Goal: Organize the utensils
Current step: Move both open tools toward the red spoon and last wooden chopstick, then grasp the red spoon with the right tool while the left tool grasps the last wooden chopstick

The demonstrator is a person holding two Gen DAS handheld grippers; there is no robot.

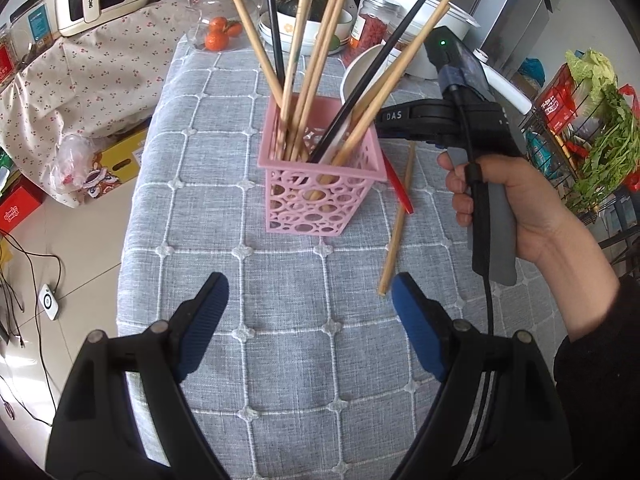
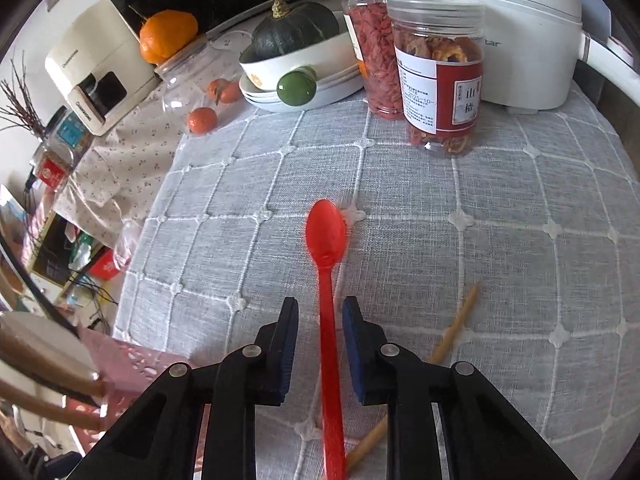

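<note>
A pink openwork holder (image 1: pixel 320 188) stands on the grey checked tablecloth (image 1: pixel 280 280) with several wooden and black chopsticks (image 1: pixel 308 72) in it. A red plastic spoon (image 2: pixel 326 276) lies flat on the cloth; its handle end shows behind the holder in the left wrist view (image 1: pixel 400 188). A loose wooden chopstick (image 1: pixel 396 228) lies beside the spoon, also in the right wrist view (image 2: pixel 452 332). My right gripper (image 2: pixel 320 312) is open, its pads either side of the spoon's handle without touching. My left gripper (image 1: pixel 310 292) is open and empty, in front of the holder.
At the table's far edge stand two jars (image 2: pixel 440 80), stacked white bowls with a dark squash (image 2: pixel 296 32), a green fruit (image 2: pixel 297 87), small oranges (image 2: pixel 202 120) and a white cooker (image 2: pixel 520 20). A wire rack with greens (image 1: pixel 592 128) stands right of the table.
</note>
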